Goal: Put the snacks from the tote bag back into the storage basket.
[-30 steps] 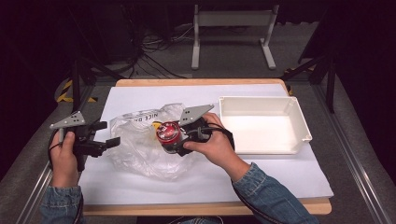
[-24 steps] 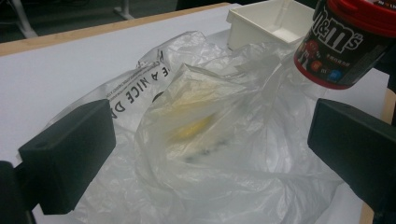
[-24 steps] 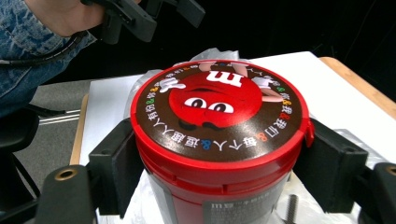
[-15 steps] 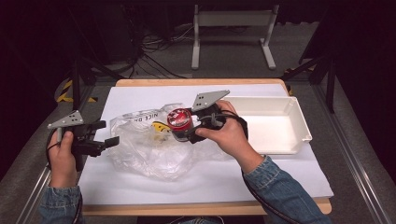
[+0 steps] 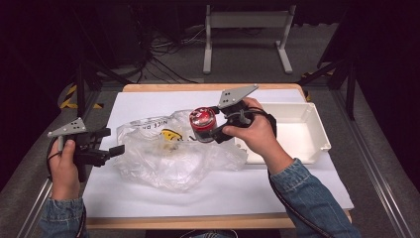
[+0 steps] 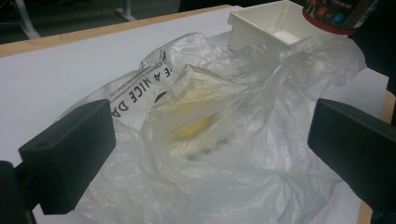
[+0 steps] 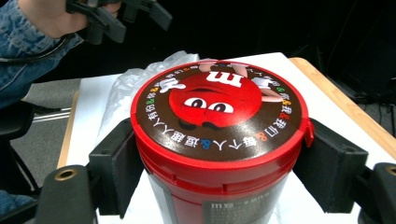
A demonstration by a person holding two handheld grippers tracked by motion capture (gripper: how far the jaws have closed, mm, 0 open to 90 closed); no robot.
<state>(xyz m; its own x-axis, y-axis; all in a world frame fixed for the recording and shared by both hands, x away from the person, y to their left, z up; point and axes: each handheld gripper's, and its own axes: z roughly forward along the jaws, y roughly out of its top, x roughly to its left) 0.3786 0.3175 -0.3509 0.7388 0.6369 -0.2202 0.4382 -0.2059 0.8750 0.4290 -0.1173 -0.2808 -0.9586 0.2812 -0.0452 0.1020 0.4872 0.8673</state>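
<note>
A red candy tub [image 5: 202,119] with a cartoon face on its lid [image 7: 219,100] hangs above the table, held upright. My right gripper [image 5: 210,125] is shut on the tub, one pad [image 7: 116,163] on each side just below the lid. A crumpled clear plastic bag [image 5: 173,158] with black print lies on the white paper. My left gripper [image 5: 111,143] stands open at the bag's left edge. In the left gripper view the bag [image 6: 210,140] lies just beyond the wide-apart jaws, with something yellow blurred inside it.
A white tray [image 5: 317,133] stands at the right of the table, just right of the held tub; its corner [image 6: 247,21] also appears in the left gripper view. White paper [image 5: 148,101] covers the wooden tabletop. Dark floor and stands lie beyond.
My right gripper has lifted the tub up out of the bag and carried it right, toward the tray. The left gripper has stayed open at the bag's left edge.
</note>
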